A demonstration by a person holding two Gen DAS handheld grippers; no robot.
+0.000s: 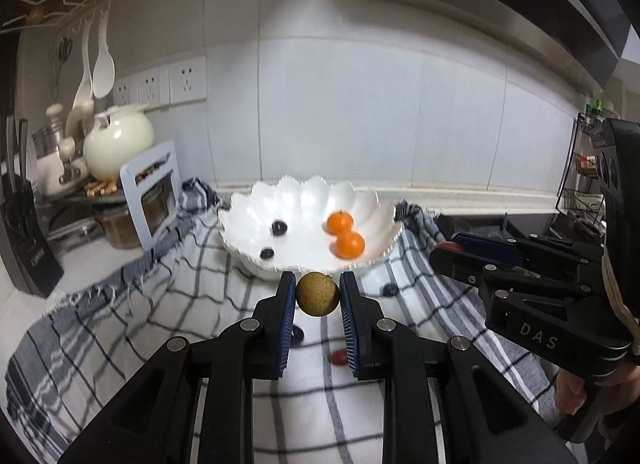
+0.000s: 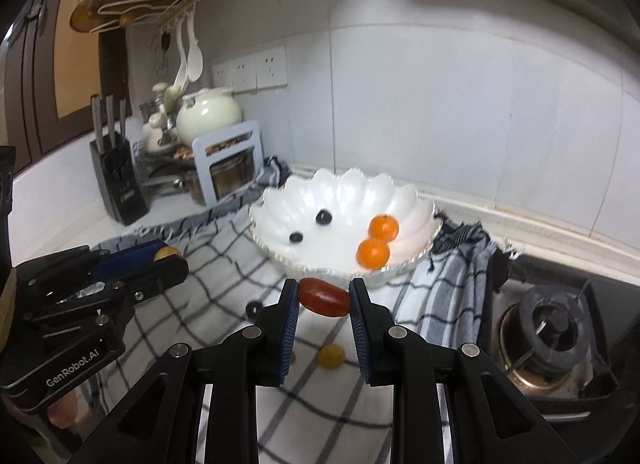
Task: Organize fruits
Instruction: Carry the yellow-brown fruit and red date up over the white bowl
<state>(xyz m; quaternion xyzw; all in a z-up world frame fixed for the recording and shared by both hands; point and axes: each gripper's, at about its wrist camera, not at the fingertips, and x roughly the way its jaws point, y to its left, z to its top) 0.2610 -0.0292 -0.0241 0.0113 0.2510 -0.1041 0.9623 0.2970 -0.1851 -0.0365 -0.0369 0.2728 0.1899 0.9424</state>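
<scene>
Two hand-held grippers hover before the scalloped white bowl [image 1: 308,199]: the left hand-held gripper [image 1: 318,296] clamps a round brownish-yellow fruit [image 1: 318,294], and the right hand-held gripper [image 2: 324,298] pinches an oblong red fruit [image 2: 325,296]. Inside the bowl lie two dark berries [image 1: 279,227] and two oranges [image 1: 340,222], above the checked cloth [image 1: 168,288].

Bowl [image 1: 312,199] sits on cloth [image 1: 160,304], knife block [image 2: 120,187] left.
</scene>
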